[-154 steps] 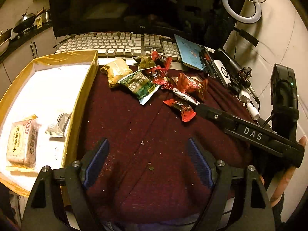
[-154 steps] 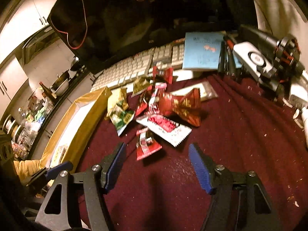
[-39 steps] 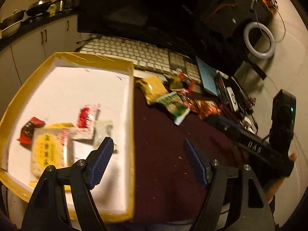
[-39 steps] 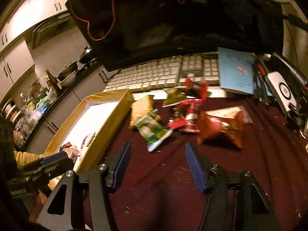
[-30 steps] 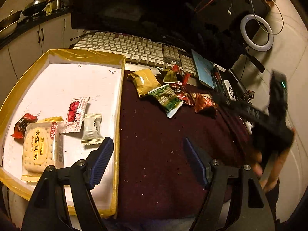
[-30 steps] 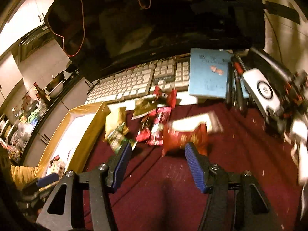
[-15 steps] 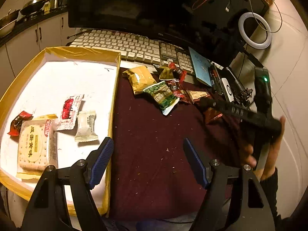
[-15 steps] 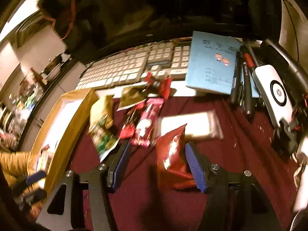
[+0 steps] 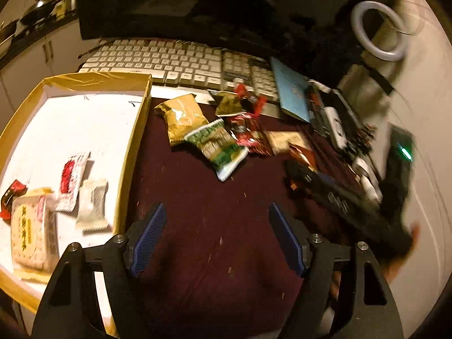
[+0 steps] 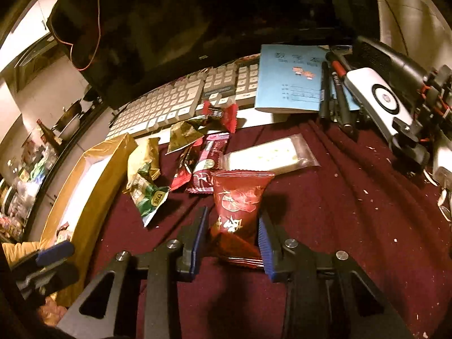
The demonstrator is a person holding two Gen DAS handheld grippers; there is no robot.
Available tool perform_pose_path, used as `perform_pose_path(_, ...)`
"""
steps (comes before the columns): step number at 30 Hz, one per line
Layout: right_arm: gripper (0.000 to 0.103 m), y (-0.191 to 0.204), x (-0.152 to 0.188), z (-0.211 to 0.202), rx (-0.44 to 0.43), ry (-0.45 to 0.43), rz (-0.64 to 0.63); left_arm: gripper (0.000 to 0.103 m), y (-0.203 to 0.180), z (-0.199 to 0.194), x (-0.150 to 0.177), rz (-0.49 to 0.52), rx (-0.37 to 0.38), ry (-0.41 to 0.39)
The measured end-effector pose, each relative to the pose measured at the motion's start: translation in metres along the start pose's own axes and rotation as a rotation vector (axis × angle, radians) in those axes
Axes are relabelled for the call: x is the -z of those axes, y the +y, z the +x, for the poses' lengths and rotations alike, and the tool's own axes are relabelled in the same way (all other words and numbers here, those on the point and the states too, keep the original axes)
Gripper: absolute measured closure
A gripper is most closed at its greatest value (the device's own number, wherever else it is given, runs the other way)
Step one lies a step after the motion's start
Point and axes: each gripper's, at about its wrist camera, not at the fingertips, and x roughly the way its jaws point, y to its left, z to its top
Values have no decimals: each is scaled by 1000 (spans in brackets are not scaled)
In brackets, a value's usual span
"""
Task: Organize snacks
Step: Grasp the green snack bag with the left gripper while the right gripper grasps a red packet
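Observation:
My right gripper (image 10: 233, 233) is closing around a dark red snack packet (image 10: 238, 203) on the maroon cloth; its blue pads sit at both sides of it. My left gripper (image 9: 216, 233) is open and empty above the cloth (image 9: 203, 226), beside the gold-rimmed box (image 9: 132, 141). The box holds a biscuit pack (image 9: 31, 234), a white candy (image 9: 93, 203), a red-white sachet (image 9: 70, 180) and a small red candy (image 9: 12, 195). A loose pile lies on the cloth: a gold packet (image 9: 182, 117), a green packet (image 9: 219, 147), red packets (image 9: 248, 134) and a clear cracker pack (image 10: 268, 154).
A white keyboard (image 9: 169, 59) and a dark monitor (image 9: 169, 2) stand behind the cloth. A blue notebook (image 10: 293, 77), pens (image 10: 336, 99) and a white device (image 10: 381, 99) lie at the right. A ring light (image 9: 378, 38) stands far right.
My right gripper has moved down onto the dark red packet and its jaws have narrowed around it. My left gripper has drifted slightly right, away from the box.

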Motion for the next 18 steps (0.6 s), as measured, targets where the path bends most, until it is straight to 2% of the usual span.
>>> perform_pose_path(2, 69, -2, -1, 2, -15, 7, 13, 28, -6, 16, -17, -13, -15, 8)
perform_pose_path(4, 69, -4, -1, 1, -28, 2, 22, 28, -7, 33, -31, -45, -59, 44)
perform_pose_path(9, 69, -6, 0, -2, -56, -8, 33, 28, -10, 64, -58, -87, -177, 17)
perform_pose_path(12, 69, -5, 0, -1, -60, -4, 30, 28, -15, 85, -58, -59, -213, 73)
perform_pose_path(14, 69, -4, 0, 0, -65, -3, 25, 36, -17, 94, -55, -45, -232, 78)
perform_pose_path(17, 69, -4, 0, 0, -69, -3, 25, 67, -14, 93, -45, -36, -256, 31)
perform_pose_path(18, 69, -4, 0, -1, -70, -5, 26, 73, -14, 90, -40, -30, -267, 19)
